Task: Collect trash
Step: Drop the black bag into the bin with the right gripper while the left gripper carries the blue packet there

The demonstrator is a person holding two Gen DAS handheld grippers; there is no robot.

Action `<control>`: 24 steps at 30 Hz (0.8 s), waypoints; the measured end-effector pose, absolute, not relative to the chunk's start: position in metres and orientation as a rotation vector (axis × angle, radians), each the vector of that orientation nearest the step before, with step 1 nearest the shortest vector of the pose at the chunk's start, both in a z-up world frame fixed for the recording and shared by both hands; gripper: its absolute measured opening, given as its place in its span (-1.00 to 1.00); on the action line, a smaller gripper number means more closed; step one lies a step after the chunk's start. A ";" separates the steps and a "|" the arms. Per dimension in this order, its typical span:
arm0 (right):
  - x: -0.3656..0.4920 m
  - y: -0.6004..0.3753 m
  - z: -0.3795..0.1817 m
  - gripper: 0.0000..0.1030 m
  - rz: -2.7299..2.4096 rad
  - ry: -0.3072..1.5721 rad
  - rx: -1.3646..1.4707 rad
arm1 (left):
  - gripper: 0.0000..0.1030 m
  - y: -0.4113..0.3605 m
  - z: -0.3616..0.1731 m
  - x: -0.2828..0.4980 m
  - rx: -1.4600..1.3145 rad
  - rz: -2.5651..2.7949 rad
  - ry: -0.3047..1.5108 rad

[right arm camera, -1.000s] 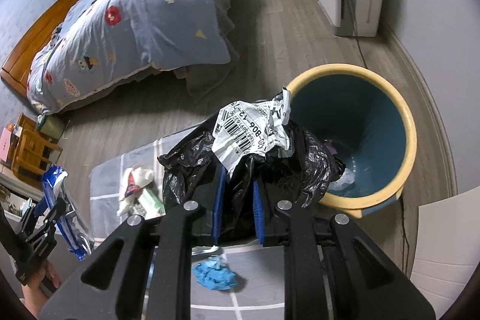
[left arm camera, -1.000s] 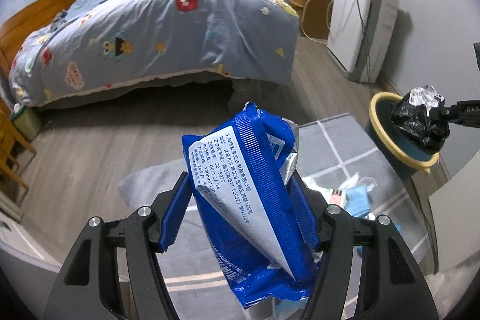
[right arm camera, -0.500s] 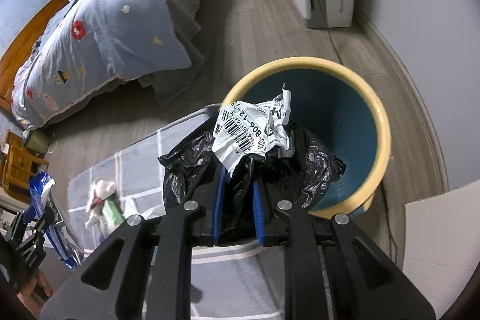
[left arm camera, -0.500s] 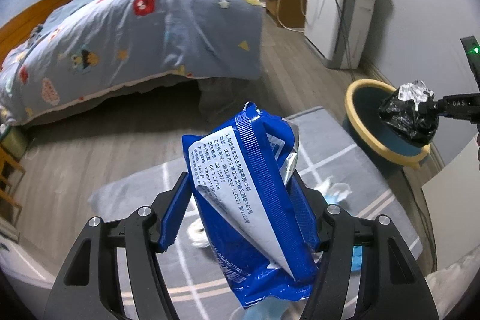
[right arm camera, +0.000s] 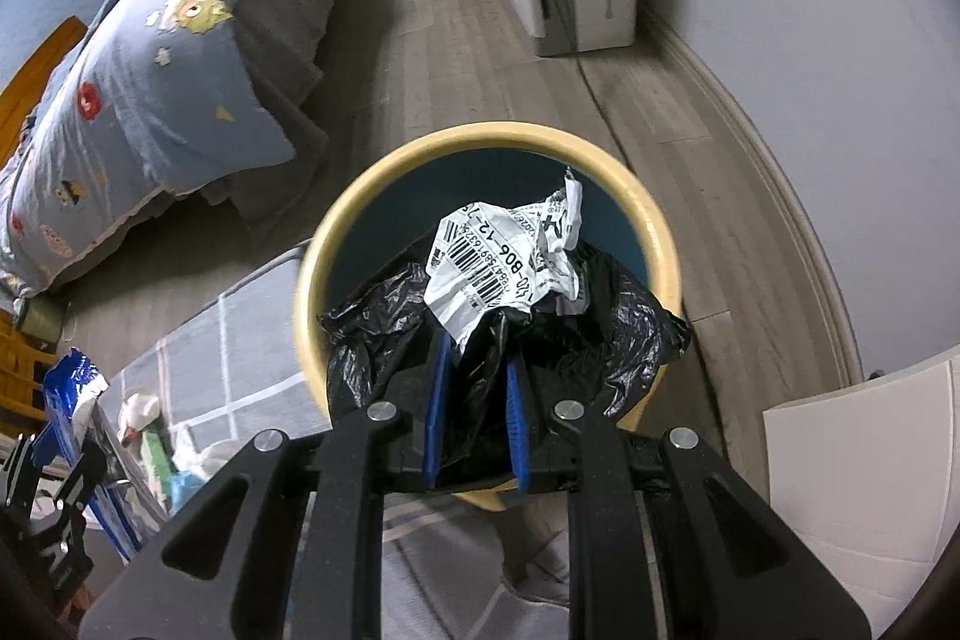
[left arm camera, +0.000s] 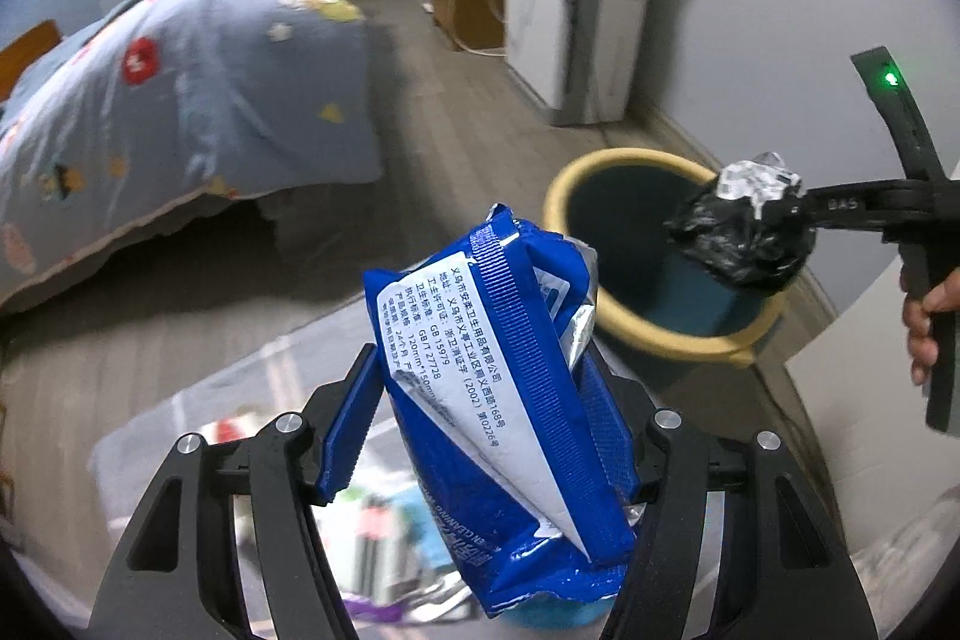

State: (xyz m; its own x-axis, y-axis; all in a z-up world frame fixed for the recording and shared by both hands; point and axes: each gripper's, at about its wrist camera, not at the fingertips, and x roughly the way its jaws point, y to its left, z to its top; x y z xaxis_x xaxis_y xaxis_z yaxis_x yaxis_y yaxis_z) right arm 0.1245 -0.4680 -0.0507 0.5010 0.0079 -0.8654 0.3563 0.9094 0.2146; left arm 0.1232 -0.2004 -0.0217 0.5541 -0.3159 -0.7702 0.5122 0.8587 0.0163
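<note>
Left wrist: left tool [left arm camera: 480, 436] clamps blue packet [left arm camera: 504, 400] upright; right tool [right arm camera: 474, 394] clamps black bag [right arm camera: 504, 316].

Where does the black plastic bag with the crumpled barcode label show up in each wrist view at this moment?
Left wrist: the black plastic bag hangs at the right side, clamped in the right gripper, above the bin's far rim.
Right wrist: the bag fills the lower centre between the blue pads, directly over the bin's opening.
Shared landmark: the yellow-rimmed teal bin.
</note>
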 end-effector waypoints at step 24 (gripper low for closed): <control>0.134 -0.516 -0.073 -0.48 -0.329 1.004 0.474 | 0.45 -0.347 -0.044 0.182 0.323 -0.611 0.843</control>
State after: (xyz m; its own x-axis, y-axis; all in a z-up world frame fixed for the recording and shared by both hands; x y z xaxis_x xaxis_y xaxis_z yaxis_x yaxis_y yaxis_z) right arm 0.1343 -0.5157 -0.0734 0.5011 -0.0481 -0.8641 0.4729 0.8514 0.2268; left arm 0.1824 -0.3471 -0.0435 0.5096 -0.3741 -0.7749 0.6202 0.7839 0.0295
